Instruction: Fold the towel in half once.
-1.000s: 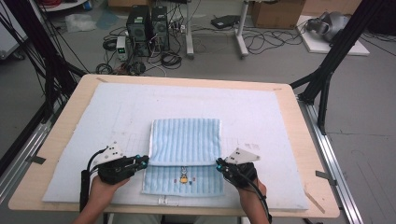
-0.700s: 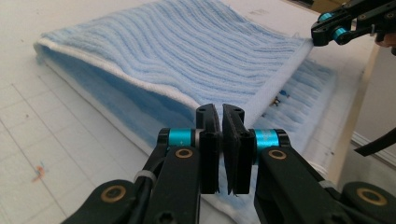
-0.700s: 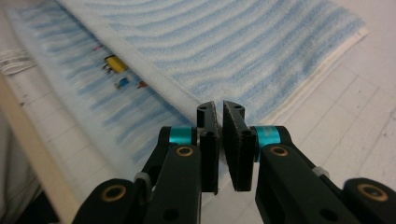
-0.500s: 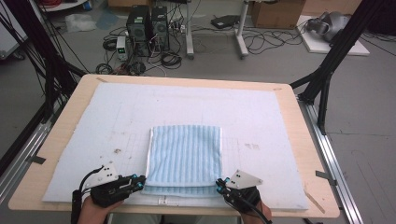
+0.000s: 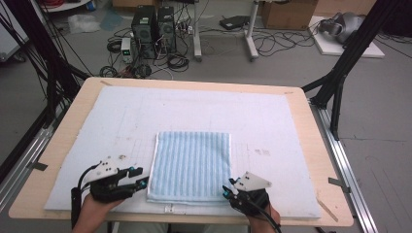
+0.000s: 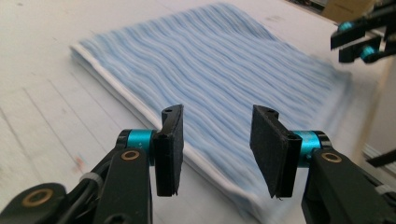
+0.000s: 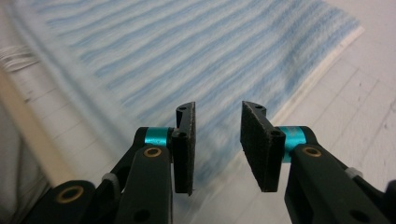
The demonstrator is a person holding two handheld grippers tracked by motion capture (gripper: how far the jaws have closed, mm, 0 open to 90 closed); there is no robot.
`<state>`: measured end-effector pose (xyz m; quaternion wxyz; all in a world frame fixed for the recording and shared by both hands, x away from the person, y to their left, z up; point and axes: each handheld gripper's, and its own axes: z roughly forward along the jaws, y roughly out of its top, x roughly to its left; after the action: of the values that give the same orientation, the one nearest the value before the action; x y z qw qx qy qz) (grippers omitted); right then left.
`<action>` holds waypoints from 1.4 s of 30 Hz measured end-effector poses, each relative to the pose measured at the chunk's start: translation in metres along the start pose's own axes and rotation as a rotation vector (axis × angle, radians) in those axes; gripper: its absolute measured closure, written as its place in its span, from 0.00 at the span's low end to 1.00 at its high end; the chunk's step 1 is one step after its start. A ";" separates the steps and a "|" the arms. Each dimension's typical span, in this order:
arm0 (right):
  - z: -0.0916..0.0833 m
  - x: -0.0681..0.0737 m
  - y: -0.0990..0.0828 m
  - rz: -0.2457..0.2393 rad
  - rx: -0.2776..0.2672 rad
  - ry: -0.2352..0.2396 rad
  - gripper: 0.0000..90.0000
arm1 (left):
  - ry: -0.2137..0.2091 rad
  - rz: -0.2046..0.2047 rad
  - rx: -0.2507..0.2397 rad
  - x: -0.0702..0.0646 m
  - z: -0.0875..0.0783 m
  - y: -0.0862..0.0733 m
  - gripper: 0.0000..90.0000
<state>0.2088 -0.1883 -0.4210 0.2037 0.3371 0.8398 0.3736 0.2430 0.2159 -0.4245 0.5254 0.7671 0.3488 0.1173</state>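
As the folded towel (image 5: 190,165) lies flat on the white mat (image 5: 291,126), it serves as the landmark for every entry below.

Towel: blue-and-white striped, folded to a near square, resting on the near half of the mat, its near edge close to the mat's near edge; white hems show along its left and near sides.

Left gripper (image 5: 140,177): at the towel's near left corner, just beside the left edge, jaws pointing toward the cloth. Its jaws have just been opening; in the left gripper view (image 6: 217,140) they stand apart with a clear gap, nothing pinched, the towel's corner lying beyond and beneath them.

Right gripper (image 5: 226,190): at the towel's near right corner, just off the edge. Its jaws have just been opening; in the right gripper view (image 7: 217,140) they are parted, with striped cloth seen through the gap but not pressed by either pad.

Contact: neither gripper holds the towel; whether a jaw tip brushes the hem cannot be told.

Table (image 5: 311,145): wooden top, visible as a border around the mat on all sides of the towel.

Hands: one behind each gripper, at the table's near edge, on the near side of the towel.
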 end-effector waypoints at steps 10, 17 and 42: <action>0.039 -0.007 0.008 -0.023 0.070 0.062 0.81 | 0.030 -0.055 -0.014 0.032 0.032 0.032 0.60; 0.031 -0.005 0.001 -0.031 0.084 0.111 0.82 | 0.046 -0.106 -0.013 0.045 0.045 0.036 0.55; 0.102 -0.117 0.045 0.151 0.064 -0.065 0.81 | 0.165 -0.110 0.123 0.103 0.119 0.052 0.57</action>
<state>0.3687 -0.2006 -0.4410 0.1913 0.4178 0.8164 0.3497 0.4046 0.1866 -0.4475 0.4526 0.7654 0.4389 0.1293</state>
